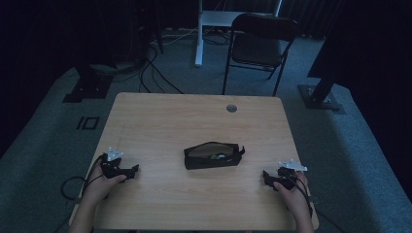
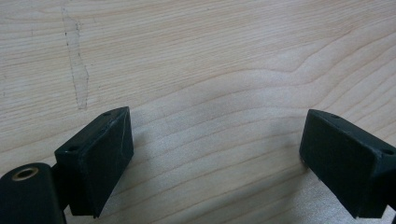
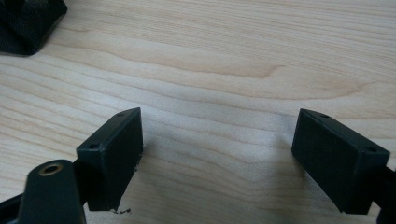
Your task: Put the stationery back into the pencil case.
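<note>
A black zip pouch [image 1: 214, 155] lies open near the middle of the wooden table [image 1: 194, 121], with small items showing inside it. My left gripper [image 1: 134, 168] rests near the table's front left, well to the left of the pouch, its jaws open over bare wood [image 2: 215, 149]. My right gripper [image 1: 265, 174] sits near the front right, to the right of the pouch. Its jaws stand open over bare wood [image 3: 217, 154] with nothing between them. A corner of the pouch [image 3: 28, 23] shows at the top left of the right gripper view.
A round grey grommet [image 1: 231, 108] sits in the tabletop near its far edge. Beyond the table stand a black folding chair [image 1: 260, 46], a white desk leg [image 1: 199, 34] and dark stand bases [image 1: 87, 87], with cables on the carpet.
</note>
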